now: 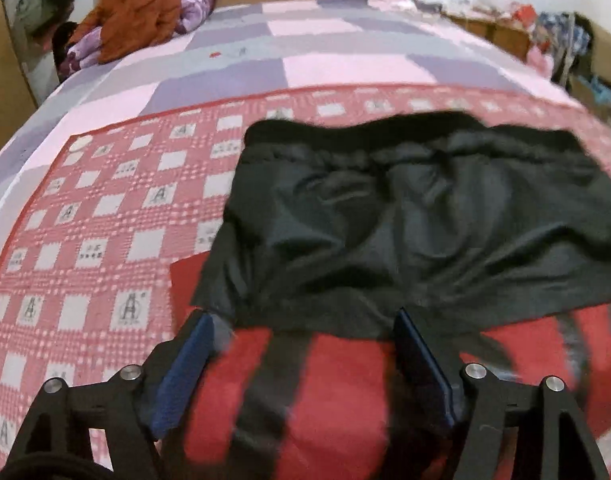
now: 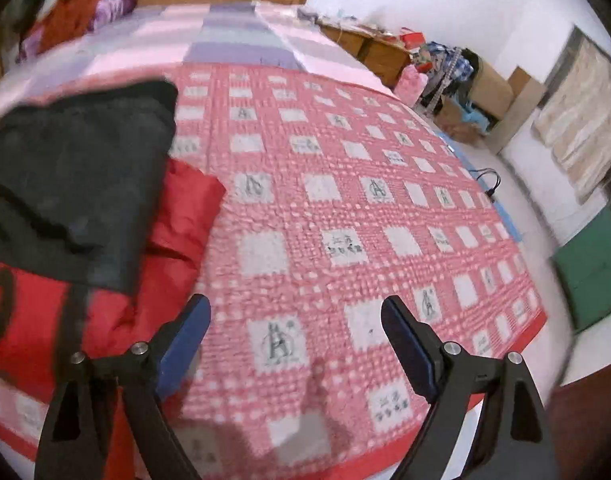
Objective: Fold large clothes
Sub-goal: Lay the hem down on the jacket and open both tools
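Red-and-black jacket (image 1: 337, 392) lies part-folded on the red-checked blanket (image 1: 105, 240) on the bed (image 1: 233, 64), black lining side (image 1: 417, 224) turned over the red shell. Left tongs (image 1: 305, 352) apart, straddling the jacket's near red part w/ black stripes. Right tongs (image 2: 297, 336) apart over bare blanket, just beside the jacket's edge. Orange garment (image 1: 137, 12) by the headboard.

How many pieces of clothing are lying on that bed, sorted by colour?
Red and black: 1, the jacket under the left gripper, dark lining folded over it.
Rust orange: 1, the garment by the headboard.
Purple patterned: 1, the garment beside it.
Total: 3
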### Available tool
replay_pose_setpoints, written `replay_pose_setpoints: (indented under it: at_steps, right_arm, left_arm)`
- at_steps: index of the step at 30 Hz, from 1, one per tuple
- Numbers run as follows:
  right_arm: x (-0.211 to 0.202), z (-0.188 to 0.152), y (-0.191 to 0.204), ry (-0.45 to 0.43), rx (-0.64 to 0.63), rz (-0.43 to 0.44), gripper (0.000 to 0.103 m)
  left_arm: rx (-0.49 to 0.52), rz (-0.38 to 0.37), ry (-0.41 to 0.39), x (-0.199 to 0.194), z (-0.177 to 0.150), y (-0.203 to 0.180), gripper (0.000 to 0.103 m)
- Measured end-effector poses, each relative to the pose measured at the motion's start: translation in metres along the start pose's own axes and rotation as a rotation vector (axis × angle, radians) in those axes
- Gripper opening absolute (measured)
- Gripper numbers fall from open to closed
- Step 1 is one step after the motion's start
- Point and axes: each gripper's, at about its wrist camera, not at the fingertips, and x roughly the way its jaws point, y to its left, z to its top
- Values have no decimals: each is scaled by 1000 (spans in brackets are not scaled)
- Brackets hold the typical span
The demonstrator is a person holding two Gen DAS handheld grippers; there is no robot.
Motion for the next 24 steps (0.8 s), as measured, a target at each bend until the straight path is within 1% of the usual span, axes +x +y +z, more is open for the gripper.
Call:
replay_pose_setpoints:
  at_steps: [1,3,4,6,7,9,10,11,12,13,14,15,16,17,18,19,21,22,24]
  right_arm:
    - [-12,-2,5,-30,22,21,90]
    - [-32,-9,27,-64,25,102,90]
    - [-44,-13,47,-85,6,152,90]
    - [-65,-19,87,-116,-50,236,90]
    - [-73,-21,104,-126,-75,272,90]
    - [-84,-25,149,-144,-149,359,90]
    - [-84,-27,166,-138,-194,378,90]
    - [-81,-31,182,-122,-246,374,90]
    - [-74,-34,190,-99,-288,355,90]
    - [-66,-38,188,-88,-305,336,90]
    - [-56,-41,175,-83,-285,308,90]
    - [-45,-42,153,-67,-236,262,90]
    - [-36,-44,133,-47,-192,240,90]
    - [-28,-46,109,-30,-143,246,90]
    - [-21,-50,90,-3,-124,174,90]
    - [-10,-54,69,49,-86,154,91]
    - [0,-59,38,120,25,244,92]
    - [-3,-60,36,123,14,236,92]
    - [-14,-62,49,89,-102,165,92]
  left_arm:
    - [11,-18,-9,-6,-2,-9,78]
    - [56,-53,-12,-14,-8,-33,82]
    - [74,-62,-7,-15,-10,-46,85]
    - [95,-87,5,-13,-14,-66,86]
    - [101,-77,13,-10,-17,-73,88]
    - [109,-37,0,-9,-22,-76,92]
    - [93,-25,-5,-7,-25,-70,92]
    - [79,-8,-7,-6,-28,-62,93]
    - [81,32,-8,-5,-31,-52,94]
    - [76,53,-2,-4,-34,-44,97]
    - [46,50,4,-4,-38,-26,101]
    - [23,64,5,-6,-40,-12,103]
    - [12,62,5,-7,-43,-2,103]
    - [2,49,19,-6,-46,6,103]
    - [-3,35,36,-5,-49,11,103]
    - [-6,30,40,-5,-51,14,103]
    - [-24,29,45,-7,-53,16,103]
    - [-42,29,48,-8,-54,18,103]
    - [-94,24,60,-10,-58,23,103]
